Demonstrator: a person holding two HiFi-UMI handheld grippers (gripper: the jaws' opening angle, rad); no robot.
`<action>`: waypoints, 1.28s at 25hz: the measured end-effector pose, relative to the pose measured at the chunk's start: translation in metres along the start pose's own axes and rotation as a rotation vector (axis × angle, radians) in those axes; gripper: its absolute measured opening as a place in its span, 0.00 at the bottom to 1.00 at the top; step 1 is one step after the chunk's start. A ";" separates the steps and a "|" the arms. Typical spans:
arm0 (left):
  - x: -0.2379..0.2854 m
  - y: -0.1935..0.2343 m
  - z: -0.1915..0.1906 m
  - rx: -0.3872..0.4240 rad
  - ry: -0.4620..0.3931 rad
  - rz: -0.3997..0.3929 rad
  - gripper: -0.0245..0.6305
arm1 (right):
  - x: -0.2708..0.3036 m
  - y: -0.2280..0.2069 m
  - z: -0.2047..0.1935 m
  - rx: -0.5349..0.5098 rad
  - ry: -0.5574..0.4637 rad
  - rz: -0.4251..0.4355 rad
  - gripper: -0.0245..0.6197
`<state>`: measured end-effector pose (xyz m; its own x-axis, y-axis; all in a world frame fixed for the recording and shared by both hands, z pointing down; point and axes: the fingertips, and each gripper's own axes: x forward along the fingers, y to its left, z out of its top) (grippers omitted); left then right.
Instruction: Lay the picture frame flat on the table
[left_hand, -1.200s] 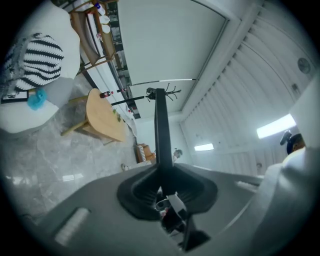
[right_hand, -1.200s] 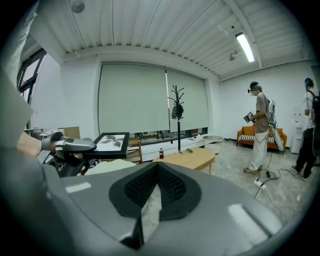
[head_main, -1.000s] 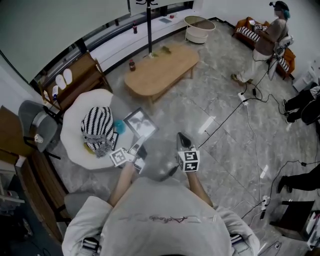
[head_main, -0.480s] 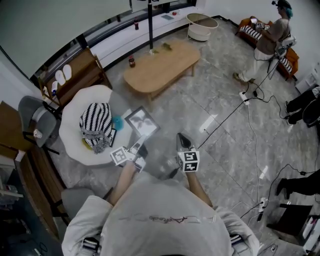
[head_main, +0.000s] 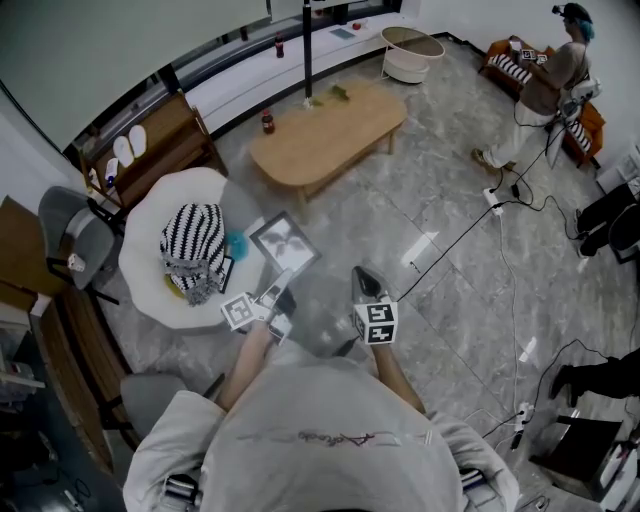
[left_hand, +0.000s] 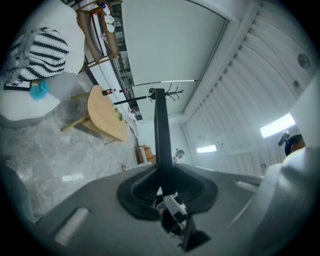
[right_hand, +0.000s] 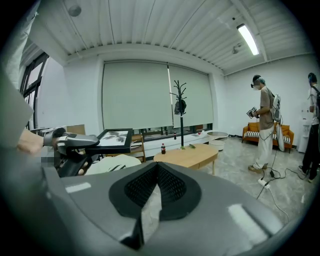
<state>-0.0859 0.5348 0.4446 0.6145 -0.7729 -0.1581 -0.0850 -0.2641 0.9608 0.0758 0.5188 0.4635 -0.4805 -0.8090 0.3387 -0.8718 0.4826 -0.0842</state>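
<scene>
The picture frame (head_main: 283, 243), black-edged with a grey print, is held off the floor beside the white table (head_main: 150, 290), its face turned up. My left gripper (head_main: 278, 292) is shut on its near edge. In the left gripper view the frame's thin black edge (left_hand: 160, 125) runs straight up from between the jaws. From the right gripper view the frame (right_hand: 114, 137) lies about level in the left gripper (right_hand: 75, 142). My right gripper (head_main: 360, 272) hangs to the right of the frame, shut and holding nothing; its tips (right_hand: 156, 167) meet.
On the white table sit a black-and-white striped bundle (head_main: 193, 245), a teal thing (head_main: 236, 245) and a small dark frame (head_main: 228, 275). Beyond stand a wooden oval coffee table (head_main: 325, 135), a coat stand (head_main: 305, 50) and a grey chair (head_main: 70, 235). Cables (head_main: 470, 225) cross the floor; a person (head_main: 545, 85) stands far right.
Both grippers and the frame stay where they were. The person at the far right has shifted a little; the head view has drifted slightly.
</scene>
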 end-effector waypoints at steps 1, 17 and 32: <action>0.001 0.002 0.001 0.004 0.002 0.005 0.14 | 0.002 -0.001 0.000 0.000 0.004 0.001 0.04; 0.059 0.042 0.047 -0.015 0.009 0.010 0.14 | 0.073 -0.030 0.015 -0.003 0.035 0.010 0.04; 0.155 0.074 0.167 -0.059 -0.013 -0.008 0.14 | 0.208 -0.064 0.085 -0.044 0.064 0.012 0.04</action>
<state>-0.1283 0.2993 0.4527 0.6048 -0.7783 -0.1686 -0.0330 -0.2360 0.9712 0.0240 0.2912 0.4592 -0.4826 -0.7804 0.3976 -0.8603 0.5076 -0.0479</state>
